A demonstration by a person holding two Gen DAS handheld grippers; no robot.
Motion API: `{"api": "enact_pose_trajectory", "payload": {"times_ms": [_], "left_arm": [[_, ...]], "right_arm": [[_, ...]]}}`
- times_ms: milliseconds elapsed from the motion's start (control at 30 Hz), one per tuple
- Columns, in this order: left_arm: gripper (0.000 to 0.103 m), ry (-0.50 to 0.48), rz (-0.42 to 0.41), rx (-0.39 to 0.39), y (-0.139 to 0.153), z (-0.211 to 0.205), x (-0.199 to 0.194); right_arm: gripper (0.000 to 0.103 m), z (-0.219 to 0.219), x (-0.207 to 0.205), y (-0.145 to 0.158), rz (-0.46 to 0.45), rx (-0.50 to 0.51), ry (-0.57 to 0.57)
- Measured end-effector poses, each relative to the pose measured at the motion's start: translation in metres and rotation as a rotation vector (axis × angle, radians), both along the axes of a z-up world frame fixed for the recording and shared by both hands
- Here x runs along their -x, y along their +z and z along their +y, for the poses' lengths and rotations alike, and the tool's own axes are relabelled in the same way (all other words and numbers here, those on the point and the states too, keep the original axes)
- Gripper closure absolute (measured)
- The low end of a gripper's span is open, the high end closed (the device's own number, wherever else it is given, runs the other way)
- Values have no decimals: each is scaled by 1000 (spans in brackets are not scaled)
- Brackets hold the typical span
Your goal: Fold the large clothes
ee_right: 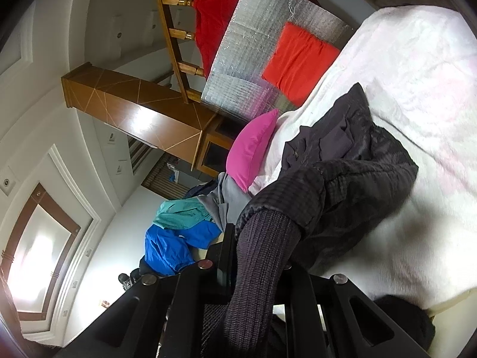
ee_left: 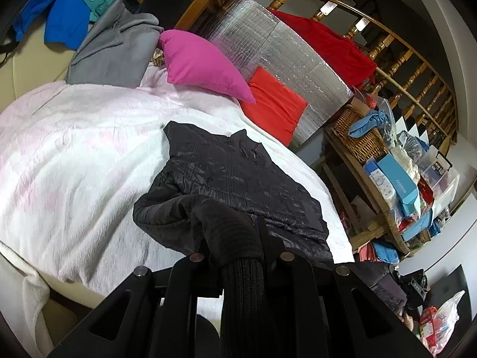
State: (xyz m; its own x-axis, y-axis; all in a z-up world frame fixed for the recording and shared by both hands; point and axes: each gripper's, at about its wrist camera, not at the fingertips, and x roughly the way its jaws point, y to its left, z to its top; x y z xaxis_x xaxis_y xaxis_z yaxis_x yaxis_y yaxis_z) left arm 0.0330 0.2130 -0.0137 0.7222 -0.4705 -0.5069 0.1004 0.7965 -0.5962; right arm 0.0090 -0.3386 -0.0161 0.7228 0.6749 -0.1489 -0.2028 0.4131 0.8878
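A black quilted jacket [ee_left: 238, 179] lies on a white fluffy blanket [ee_left: 74, 155] on the bed. My left gripper [ee_left: 241, 256] is shut on a ribbed knit cuff of one sleeve [ee_left: 235, 238] at the jacket's near edge. In the right wrist view the jacket [ee_right: 351, 155] lies bunched on the blanket [ee_right: 417, 89]. My right gripper [ee_right: 259, 256] is shut on the other ribbed cuff [ee_right: 262, 247] and holds the sleeve up off the bed. The fingertips of both grippers are hidden by the cuffs.
A pink pillow [ee_left: 202, 62], a red cushion [ee_left: 271, 104] and a silver foil panel [ee_left: 286, 59] stand at the bed's far side. Grey, blue and teal clothes [ee_left: 89, 24] pile at the far left. A cluttered wooden shelf [ee_left: 387, 164] stands right of the bed.
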Motion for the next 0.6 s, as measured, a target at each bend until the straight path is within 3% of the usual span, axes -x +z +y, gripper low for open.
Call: {"api": "enact_pose_trajectory", "payload": {"times_ms": [367,600], "left_arm": [[85,59,13,-59,6,-5,-10],[85,110,39,-136,10,-15,-16]], "right_arm": [[91,0,-14,7,4,15,-30],[91,3,-24,11,20,47,-58]]}}
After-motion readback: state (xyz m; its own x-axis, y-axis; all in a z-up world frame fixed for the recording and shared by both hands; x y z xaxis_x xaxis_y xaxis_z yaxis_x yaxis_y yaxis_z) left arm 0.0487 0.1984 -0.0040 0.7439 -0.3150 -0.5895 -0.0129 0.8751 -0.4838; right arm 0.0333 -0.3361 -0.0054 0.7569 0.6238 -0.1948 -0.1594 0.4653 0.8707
